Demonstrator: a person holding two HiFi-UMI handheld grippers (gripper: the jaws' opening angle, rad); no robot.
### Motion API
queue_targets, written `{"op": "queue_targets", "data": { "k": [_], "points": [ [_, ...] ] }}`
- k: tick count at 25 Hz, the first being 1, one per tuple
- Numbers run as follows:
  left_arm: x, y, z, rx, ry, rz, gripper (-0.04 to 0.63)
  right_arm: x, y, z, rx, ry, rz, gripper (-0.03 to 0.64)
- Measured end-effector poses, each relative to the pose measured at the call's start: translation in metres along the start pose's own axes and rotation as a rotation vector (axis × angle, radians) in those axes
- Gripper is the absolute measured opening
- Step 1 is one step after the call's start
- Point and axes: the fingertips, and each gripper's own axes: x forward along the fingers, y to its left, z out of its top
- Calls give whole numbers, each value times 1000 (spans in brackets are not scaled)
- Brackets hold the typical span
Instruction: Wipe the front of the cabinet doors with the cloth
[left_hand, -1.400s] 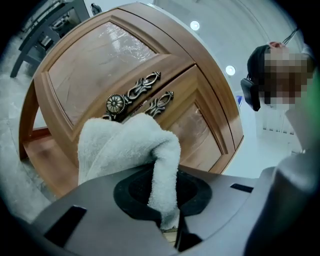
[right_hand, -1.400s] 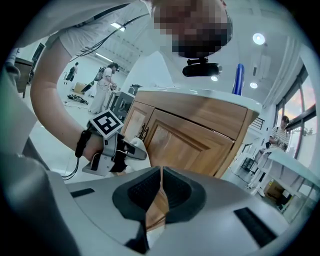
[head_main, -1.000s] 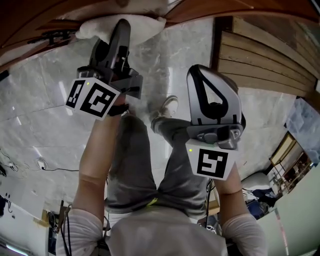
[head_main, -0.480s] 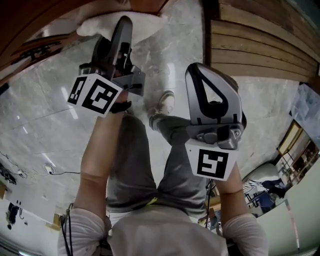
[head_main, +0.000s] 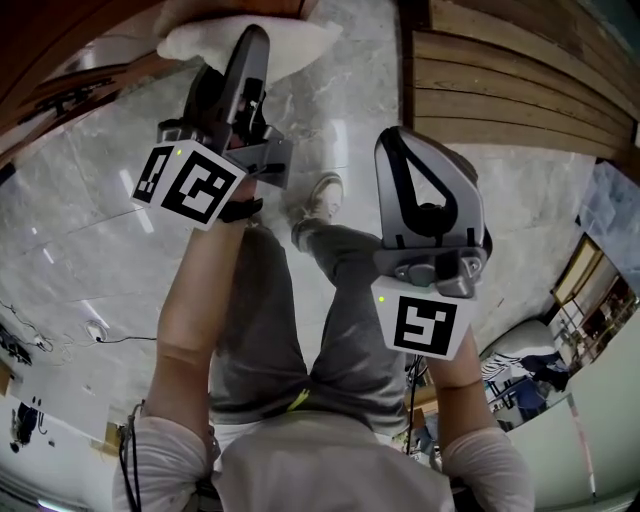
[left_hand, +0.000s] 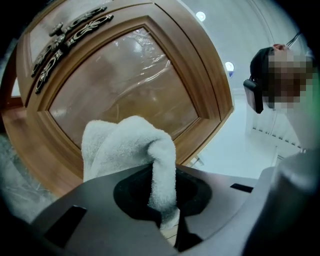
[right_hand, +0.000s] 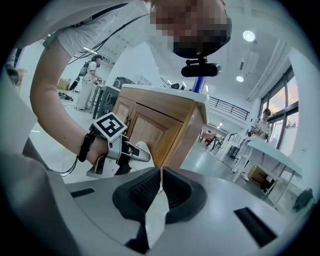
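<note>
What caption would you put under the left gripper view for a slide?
The left gripper, jaws shut on a white cloth, holds it up to a wooden cabinet door.

Left gripper (head_main: 252, 40): creeping up and a touch to the right, its tip now nearer the top edge of the head view.
Marker cube (head_main: 188, 180): riding up with it, now a little higher than a second ago.
Cloth (head_main: 295, 45): carried upward along the cabinet door (head_main: 60, 40), its white bulk now closer to the top of the frame.
Shoe (head_main: 322, 195): sliding left and up, and the leg (head_main: 345, 255) swings with it.
Wooden panel (head_main: 500, 80): its near edge drifts left in the head view.
</note>
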Motion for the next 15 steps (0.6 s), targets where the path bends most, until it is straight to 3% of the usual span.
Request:
{"op": "queue_targets", "data": {
  "k": [7,15],
  "points": [
    [-39,-23,36,22,-20,21,57,-10,5,44,-10,-10,36,41],
    [-106,-55,119,47,-43,62,57,-25,36,125,-6,-32,104,41]
  ]
}}
